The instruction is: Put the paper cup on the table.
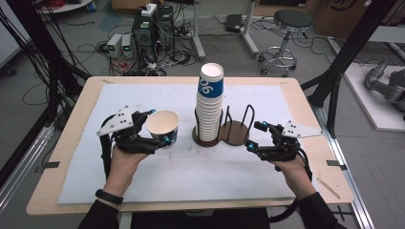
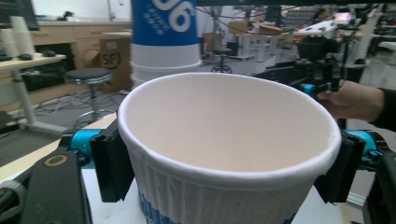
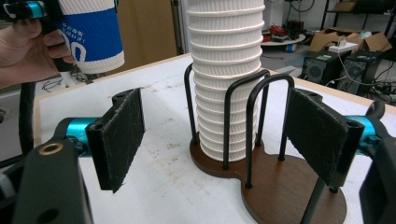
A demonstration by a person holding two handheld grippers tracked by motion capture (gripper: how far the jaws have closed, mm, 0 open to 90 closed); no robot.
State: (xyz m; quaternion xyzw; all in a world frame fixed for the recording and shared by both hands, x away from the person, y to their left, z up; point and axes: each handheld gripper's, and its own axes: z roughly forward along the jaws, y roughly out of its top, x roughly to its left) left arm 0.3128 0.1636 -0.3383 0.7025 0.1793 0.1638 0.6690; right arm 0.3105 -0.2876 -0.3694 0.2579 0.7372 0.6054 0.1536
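Note:
A white paper cup (image 1: 162,125) with a blue band is held upright just above the table, left of the rack, my left gripper (image 1: 159,126) shut on it. In the left gripper view both pads (image 2: 112,163) press the ribbed wall of the cup (image 2: 229,140) below its rim. A tall stack of cups (image 1: 210,102) stands in the left bay of a dark wooden rack (image 1: 235,136) with black wire hoops. My right gripper (image 1: 253,135) stands open just right of the rack, nothing between its pads (image 3: 119,135). Ahead of the right gripper (image 3: 219,135) are the stack (image 3: 226,70) and the empty right bay (image 3: 289,186).
A white mat (image 1: 143,171) covers the wooden table (image 1: 305,95). Beyond the far edge, on the floor, are computer boxes with cables (image 1: 153,33) and a stool (image 1: 286,28). Black frame posts (image 1: 344,52) rise at both sides.

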